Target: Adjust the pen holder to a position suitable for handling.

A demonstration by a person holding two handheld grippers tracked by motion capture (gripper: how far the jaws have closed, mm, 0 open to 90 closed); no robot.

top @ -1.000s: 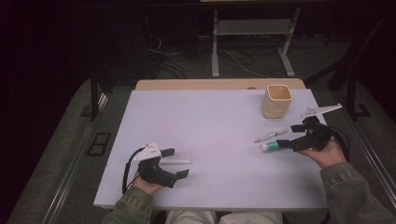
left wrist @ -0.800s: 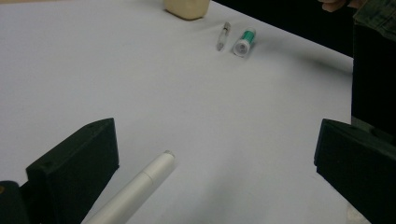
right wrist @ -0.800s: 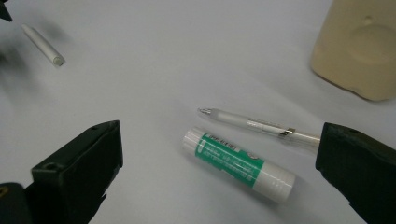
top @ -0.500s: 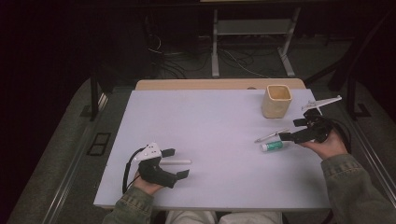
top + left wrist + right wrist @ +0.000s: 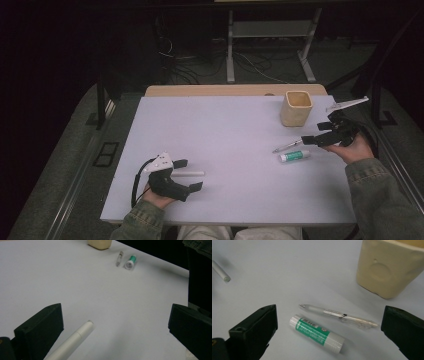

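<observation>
High view: dim room, surroundings near black, only the white table (image 5: 240,150) lit evenly from above; picture soft and grainy. Left gripper view: table pale, faint shadow band at upper right, far items slightly blurred, near jaws out of focus. Right gripper view: sharper, soft short shadows under the glue stick (image 5: 317,333) and pen (image 5: 338,316), no glare.

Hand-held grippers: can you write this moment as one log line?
left hand-held gripper: open, white stick between its jaws | right hand-held gripper: open, near clear pen and glue stick | beige cup: upright
</observation>
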